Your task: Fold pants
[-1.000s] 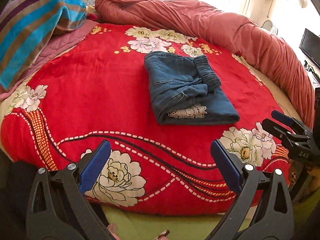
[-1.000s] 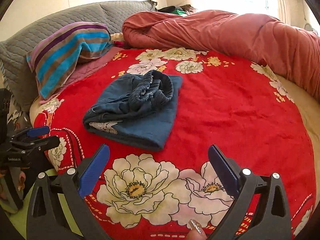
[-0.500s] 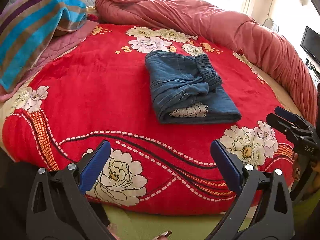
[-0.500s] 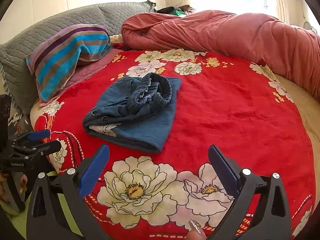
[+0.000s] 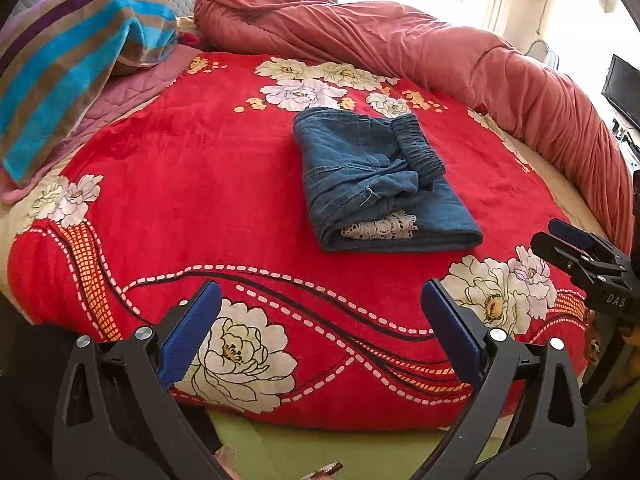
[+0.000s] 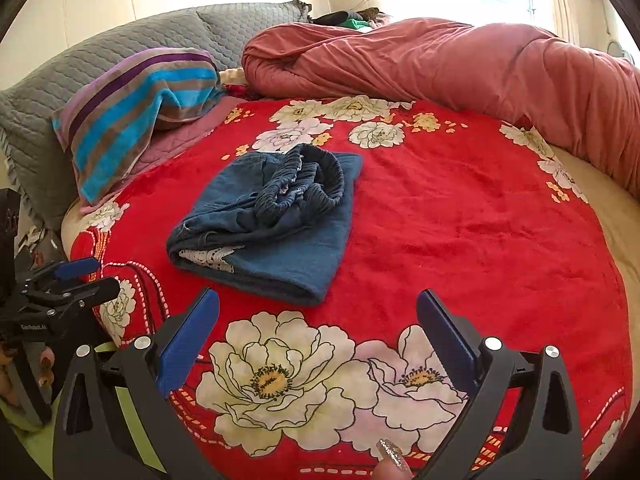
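The left tongs [image 5: 320,336] have black, angular plastic arms with triangular cut-outs, silver round screw heads near the joints, and ribbed blue pads [image 5: 188,338] on the inner faces of the fingers. The right tongs [image 6: 318,340] are built alike; seen from the side they carry the white letters "DAS". A glittery, long fingernail [image 6: 394,454] shows at the bottom edge.

Folded dark-blue denim pants [image 6: 272,226] lie on a red floral plush blanket [image 6: 460,220], elastic waistband bunched on top, white lace trim showing at the near left fold. The right gripper [image 6: 318,330], black with blue pads, hovers near the blanket's front edge, jaws spread wide, empty. The left gripper [image 6: 76,276] sits at far left, apart from the pants. A striped towel [image 6: 136,112] rests on a grey quilted pillow [image 6: 120,52].
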`<action>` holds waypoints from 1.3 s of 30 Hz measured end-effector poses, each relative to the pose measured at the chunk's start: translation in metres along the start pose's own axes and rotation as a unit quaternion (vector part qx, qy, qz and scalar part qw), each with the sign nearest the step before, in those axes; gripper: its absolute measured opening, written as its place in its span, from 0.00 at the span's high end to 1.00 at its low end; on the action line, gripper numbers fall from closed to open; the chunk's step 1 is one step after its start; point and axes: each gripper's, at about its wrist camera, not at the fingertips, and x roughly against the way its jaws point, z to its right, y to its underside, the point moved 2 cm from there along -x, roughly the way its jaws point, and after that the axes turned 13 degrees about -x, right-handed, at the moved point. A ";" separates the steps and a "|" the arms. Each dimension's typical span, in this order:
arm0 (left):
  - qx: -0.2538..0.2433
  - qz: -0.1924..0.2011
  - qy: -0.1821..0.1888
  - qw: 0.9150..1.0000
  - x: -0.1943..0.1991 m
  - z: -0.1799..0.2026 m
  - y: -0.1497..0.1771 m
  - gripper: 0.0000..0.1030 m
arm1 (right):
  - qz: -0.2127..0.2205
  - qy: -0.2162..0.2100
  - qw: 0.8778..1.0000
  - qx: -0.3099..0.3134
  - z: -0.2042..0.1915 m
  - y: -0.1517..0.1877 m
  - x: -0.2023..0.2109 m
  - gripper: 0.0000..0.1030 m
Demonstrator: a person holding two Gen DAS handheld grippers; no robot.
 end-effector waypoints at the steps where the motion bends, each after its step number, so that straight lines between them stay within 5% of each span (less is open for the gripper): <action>1: -0.001 0.000 0.000 1.000 0.000 0.000 0.000 0.09 | -0.001 0.000 1.000 0.000 0.000 0.000 0.000 0.05; 39: 0.006 -0.006 -0.002 1.000 0.001 -0.002 0.001 0.09 | 0.002 0.005 1.000 -0.007 0.007 -0.001 0.002 0.05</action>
